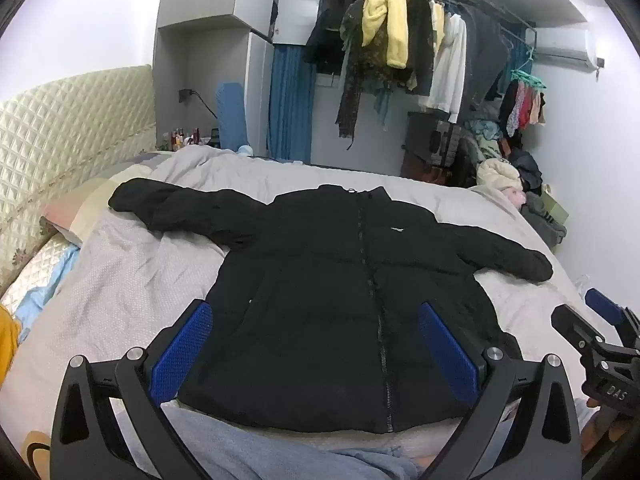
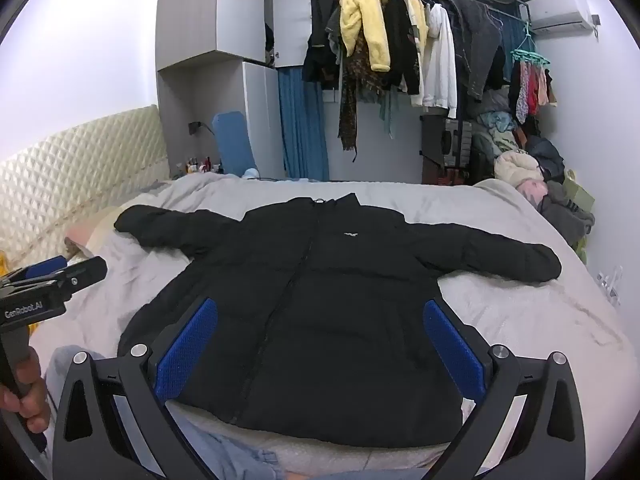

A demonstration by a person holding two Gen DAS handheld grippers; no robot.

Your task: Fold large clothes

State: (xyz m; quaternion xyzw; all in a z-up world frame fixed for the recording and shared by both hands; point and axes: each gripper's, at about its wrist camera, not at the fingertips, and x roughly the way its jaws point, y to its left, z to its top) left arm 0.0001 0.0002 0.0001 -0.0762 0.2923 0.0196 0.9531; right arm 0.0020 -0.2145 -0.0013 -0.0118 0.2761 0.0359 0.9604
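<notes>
A bedroom with pale walls: a bed [image 2: 520, 320] under a light grey cover fills the middle, with a quilted cream headboard [image 2: 80, 168] at the left, a grey wardrobe [image 2: 200, 20] behind it, and a crowded clothes rail [image 2: 400, 40] along the far wall, where a yellow fleece [image 2: 364, 24] hangs among dark and white garments. An air conditioner [image 2: 560, 12] sits high in the right corner, above a heap of clothes [image 2: 532, 160] piled against the wall.

The black padded jacket [image 2: 312, 300] lies face up on the bed, zipped, hem toward the cameras, collar away, both sleeves spread out to the sides. Laid flat and open like this, it looks ready for a first fold, probably a sleeve brought in over the chest.

The left hand-held gripper [image 1: 316, 348] and the right hand-held gripper [image 2: 320, 344] both hover above the hem end of the jacket, tilted down toward it, their blue pads [image 2: 188, 344] spread wide and grasping nothing. Each shows at the edge of the other's view, so the two sit side by side, likely so each can take one side of the garment. No fold appears started yet.
</notes>
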